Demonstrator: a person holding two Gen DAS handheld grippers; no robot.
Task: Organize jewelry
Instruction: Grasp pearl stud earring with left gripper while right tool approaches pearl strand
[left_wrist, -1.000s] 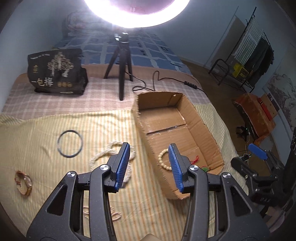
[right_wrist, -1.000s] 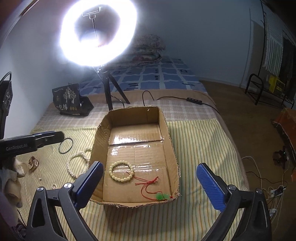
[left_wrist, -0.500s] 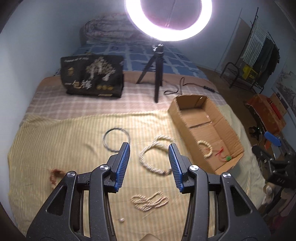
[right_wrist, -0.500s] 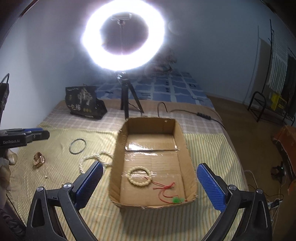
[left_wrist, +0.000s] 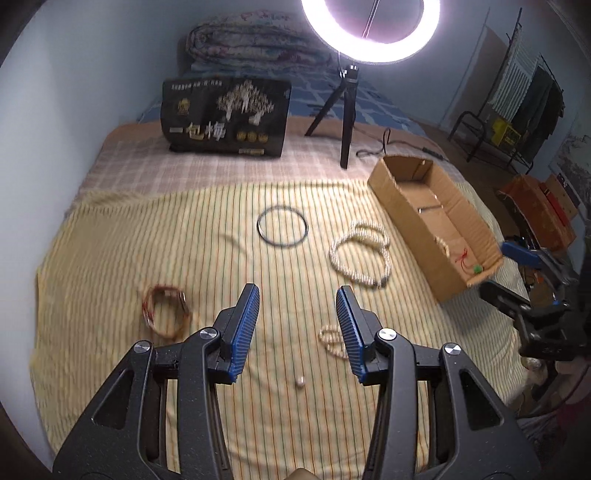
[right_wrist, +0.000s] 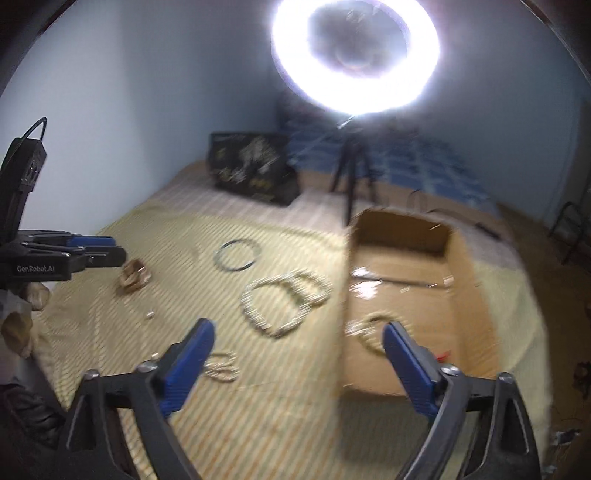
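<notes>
On the yellow striped cloth lie a black ring bangle (left_wrist: 282, 230), a looped pearl necklace (left_wrist: 360, 254), a brown-red bracelet (left_wrist: 164, 310), a short bead string (left_wrist: 330, 341) and one loose bead (left_wrist: 300, 381). My left gripper (left_wrist: 297, 295) hovers open above the cloth between the bracelet and the bead string, holding nothing. The cardboard box (left_wrist: 410, 229) at the right holds a bead bracelet (right_wrist: 369, 328) and a red cord. My right gripper (right_wrist: 299, 326) hangs over the box's left wall (right_wrist: 343, 295), its jaws closing with nothing between them. The pearl necklace (right_wrist: 284, 302) lies just ahead of it.
A ring light on a black tripod (left_wrist: 347, 122) and a black printed bag (left_wrist: 225, 118) stand behind the cloth. A rolled quilt lies at the bed's head. Beyond the bed's right edge are a clothes rack (left_wrist: 517, 96) and an orange box (left_wrist: 535, 210) on the floor.
Both grippers have moved left. The left one went from the box's edge out over the loose jewelry. The right one swung toward the box's left wall and its jaws narrowed.
</notes>
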